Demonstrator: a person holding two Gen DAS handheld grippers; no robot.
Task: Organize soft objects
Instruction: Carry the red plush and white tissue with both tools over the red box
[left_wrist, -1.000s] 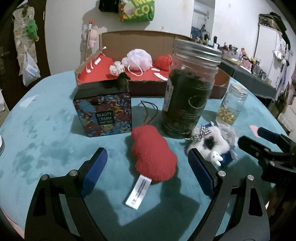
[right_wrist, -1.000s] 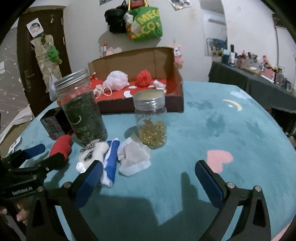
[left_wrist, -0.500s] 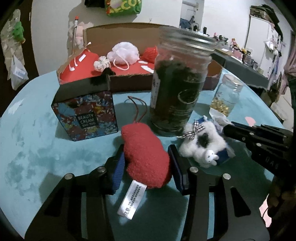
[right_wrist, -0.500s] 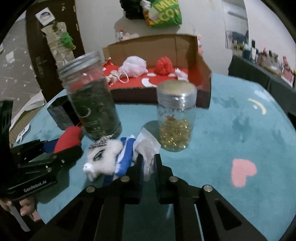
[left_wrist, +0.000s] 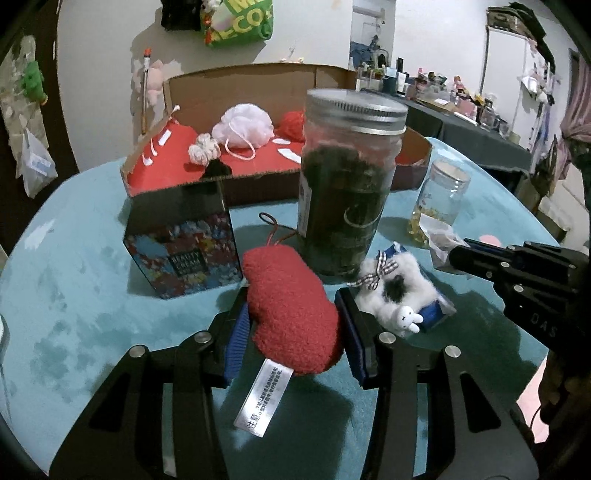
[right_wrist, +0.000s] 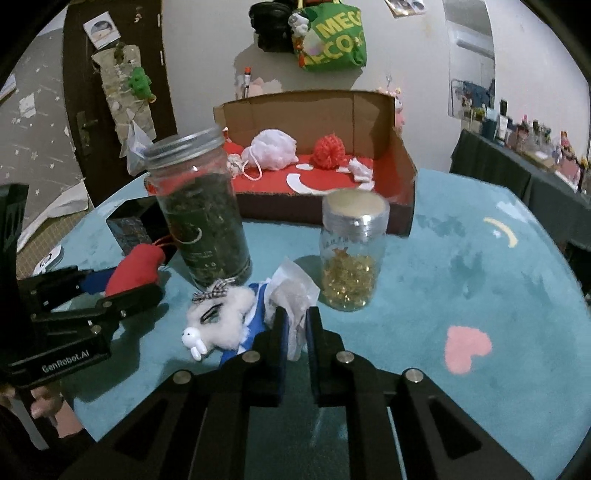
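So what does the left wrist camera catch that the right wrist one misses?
Only the left wrist view shows the patterned tin's front and the white tag on the red plush gripped by the left hand-held gripper. Only the right shows the pink heart on the blue table cover and the right hand-held gripper pinching the white pouch. Both show both jars, the fluffy white toy and the cardboard box.

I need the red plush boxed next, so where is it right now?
In the left wrist view the red plush sits low and central, clamped between the left tongs, just in front of the tall dark-filled jar and right of the patterned tin.
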